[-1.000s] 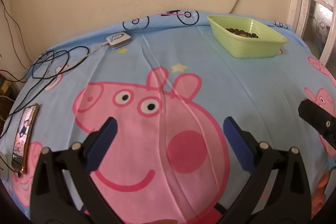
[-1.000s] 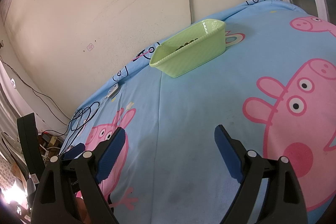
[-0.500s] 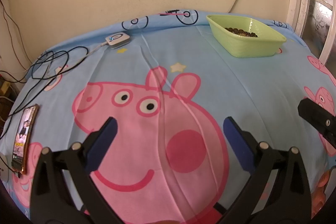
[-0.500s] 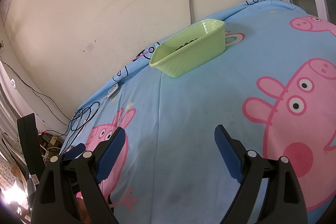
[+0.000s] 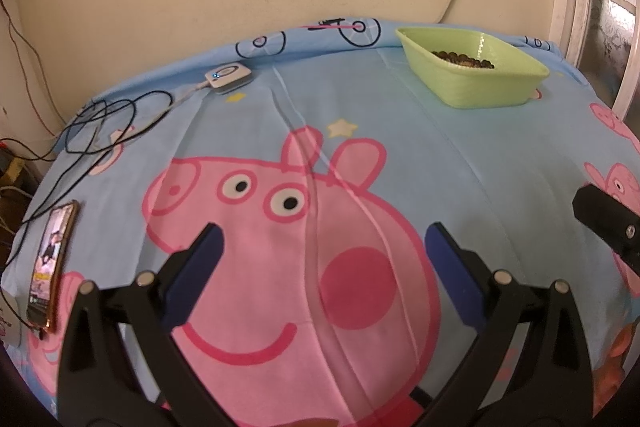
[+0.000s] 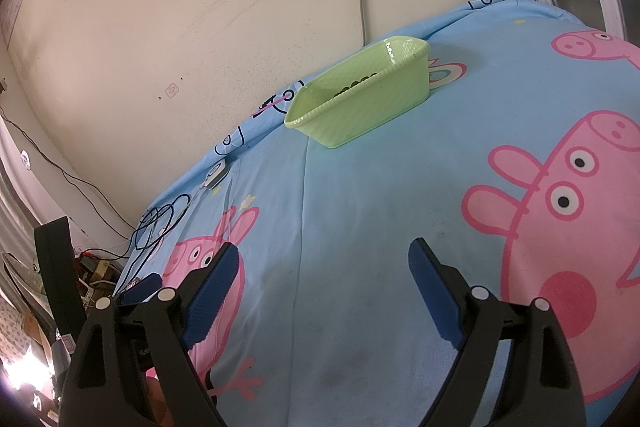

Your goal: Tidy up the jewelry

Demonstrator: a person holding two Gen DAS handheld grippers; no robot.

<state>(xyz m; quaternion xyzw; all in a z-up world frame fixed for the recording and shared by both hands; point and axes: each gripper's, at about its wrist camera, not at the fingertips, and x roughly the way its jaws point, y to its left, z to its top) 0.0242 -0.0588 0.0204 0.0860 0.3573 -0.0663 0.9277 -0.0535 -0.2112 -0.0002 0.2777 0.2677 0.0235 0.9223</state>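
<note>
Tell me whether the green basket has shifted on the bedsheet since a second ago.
No. The green basket sits at the same spot beside the bicycle print, against the wall.

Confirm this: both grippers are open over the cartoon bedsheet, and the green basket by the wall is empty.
Not quite. The green basket is not empty: the left wrist view shows small dark beads inside it. The rest holds: left gripper and right gripper are open over the bedsheet.

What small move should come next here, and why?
Probably ease the right tool forward toward the green basket near the wall. Both tools are open and empty, and the left tool hangs over bare sheet. The only jewelry-like items visible are the dark beads inside that basket, and the basket sits closer to the right tool's side.
</note>
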